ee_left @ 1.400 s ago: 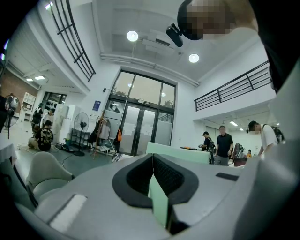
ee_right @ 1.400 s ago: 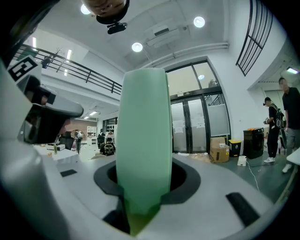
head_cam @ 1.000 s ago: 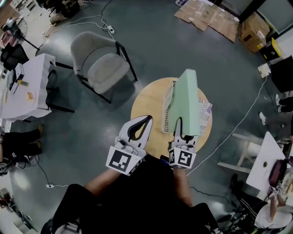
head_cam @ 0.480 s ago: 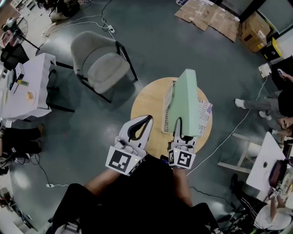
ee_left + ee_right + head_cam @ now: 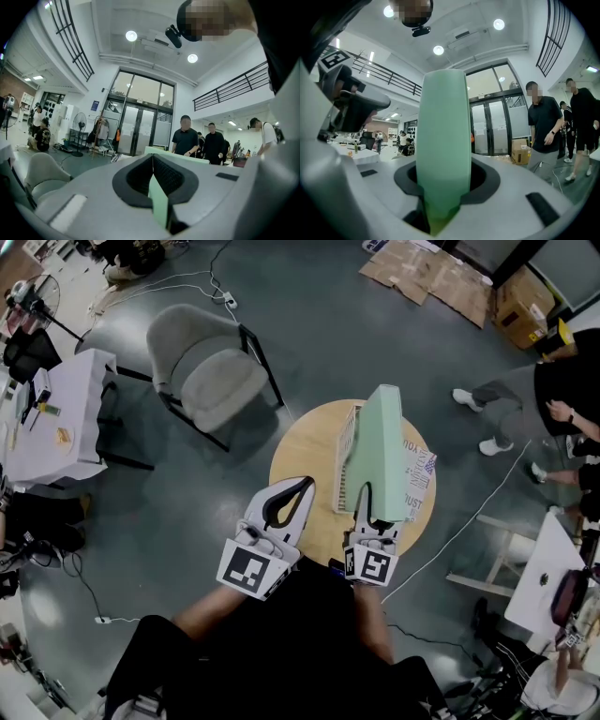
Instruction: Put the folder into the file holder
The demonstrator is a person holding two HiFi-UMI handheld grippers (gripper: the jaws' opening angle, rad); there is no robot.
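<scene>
Nothing on the table has shifted in the last second and both grippers sit where they were; only the bystanders at the right edge of the head view have walked further in. The right gripper (image 5: 375,513) is clamped on the near edge of the thick pale-green folder (image 5: 380,446), which fills the gap between its jaws and reaches away from the person over the round wooden table (image 5: 298,448). That folder sits just beside and partly over the white slatted file holder (image 5: 345,454), with printed papers (image 5: 420,479) lying to its right; whether its far end has entered a slot cannot be told. The left gripper (image 5: 300,486) hangs apart from all this with its tips together, holding nothing that can be named, though a thin green sliver shows in the seam. To do the insertion well, the folder's long edge should probably be lined up with the holder's opening before it descends, and the clamp kept firm until the folder is seated. The light holder could slide or tip, so bracing it with the idle gripper seems wise.
</scene>
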